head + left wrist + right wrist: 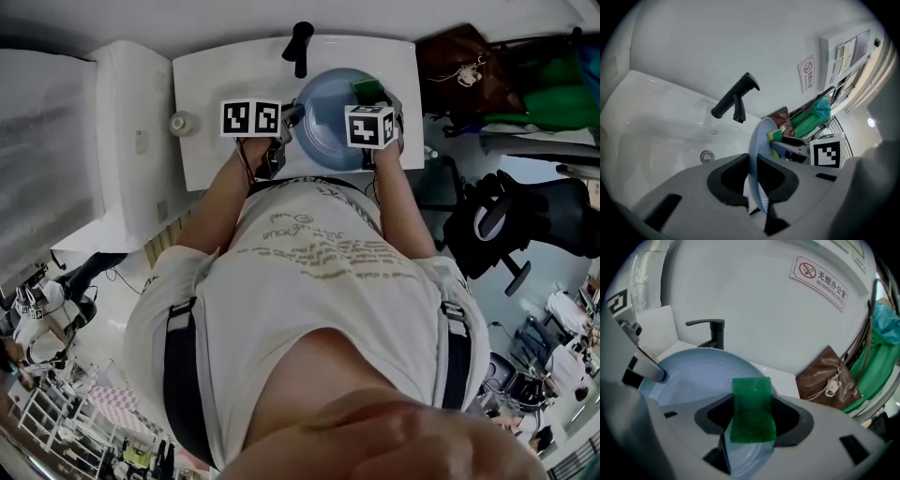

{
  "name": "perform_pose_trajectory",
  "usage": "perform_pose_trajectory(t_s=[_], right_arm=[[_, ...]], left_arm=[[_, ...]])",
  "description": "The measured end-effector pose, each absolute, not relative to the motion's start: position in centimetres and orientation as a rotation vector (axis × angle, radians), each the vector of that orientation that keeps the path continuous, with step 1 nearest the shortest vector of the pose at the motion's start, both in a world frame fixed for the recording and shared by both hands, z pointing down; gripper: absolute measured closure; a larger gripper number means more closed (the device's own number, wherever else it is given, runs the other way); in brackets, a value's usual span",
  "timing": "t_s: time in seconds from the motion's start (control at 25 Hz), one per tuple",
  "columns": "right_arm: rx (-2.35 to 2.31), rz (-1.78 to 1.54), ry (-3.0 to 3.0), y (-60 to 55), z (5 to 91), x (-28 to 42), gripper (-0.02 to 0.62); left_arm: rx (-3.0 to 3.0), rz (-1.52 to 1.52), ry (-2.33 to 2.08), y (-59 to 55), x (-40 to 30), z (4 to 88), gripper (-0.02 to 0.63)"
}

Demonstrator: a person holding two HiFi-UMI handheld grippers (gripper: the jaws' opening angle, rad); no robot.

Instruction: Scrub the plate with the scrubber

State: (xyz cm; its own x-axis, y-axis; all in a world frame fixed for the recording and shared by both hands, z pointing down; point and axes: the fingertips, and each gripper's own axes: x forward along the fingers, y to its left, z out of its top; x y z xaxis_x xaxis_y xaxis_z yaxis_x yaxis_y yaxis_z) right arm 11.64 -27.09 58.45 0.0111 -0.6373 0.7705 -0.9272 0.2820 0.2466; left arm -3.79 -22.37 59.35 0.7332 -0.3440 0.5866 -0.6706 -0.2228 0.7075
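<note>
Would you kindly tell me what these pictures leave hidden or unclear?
Head view: the plate covers most of the sink.
Left gripper view: the plate is edge-on, so its face is unseen; the wall sign is too small to read.
Right gripper view: the scrubber hides its contact with the plate; the right gripper cuts off the plate's lower rim.

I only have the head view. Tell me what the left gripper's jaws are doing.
Observer: The left gripper has its jaws clamped on the rim of the round pale-blue plate.
Operator: Now report the right gripper.
Observer: Its jaws pinch a green rectangular scrubber pad, laid against the plate's inner face.
Operator: Describe the wall behind.
Observer: A no-smoking sign hangs on the white wall.
</note>
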Motion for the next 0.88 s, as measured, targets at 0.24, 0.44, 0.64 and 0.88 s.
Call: perform_pose_trajectory(t_s=[0.24, 0.44, 0.64, 0.88], right_arm=[[1.353, 0.466, -1.671, -25.8, 59.1, 11.8, 0.351], [1.337, 0.434, -1.663, -25.6, 59.2, 11.9, 0.353], [1.311, 0.398, -1.649, -25.4, 59.2, 11.7, 0.353], [1.244, 0.438, -1.665, -24.3, 59.3, 11.7, 0.351]], left_arm=[[1.833, 0.367, -0.825, -22.6, -4.1, 59.5, 0.558], [1.854, 0.377, -0.856, -23.0, -4.1, 59.1, 0.558], [1.858, 0.38, -0.879, -23.2, -4.3, 59.1, 0.558], [1.859, 0.358, -0.909, -23.8, -4.8, 58.7, 0.558]])
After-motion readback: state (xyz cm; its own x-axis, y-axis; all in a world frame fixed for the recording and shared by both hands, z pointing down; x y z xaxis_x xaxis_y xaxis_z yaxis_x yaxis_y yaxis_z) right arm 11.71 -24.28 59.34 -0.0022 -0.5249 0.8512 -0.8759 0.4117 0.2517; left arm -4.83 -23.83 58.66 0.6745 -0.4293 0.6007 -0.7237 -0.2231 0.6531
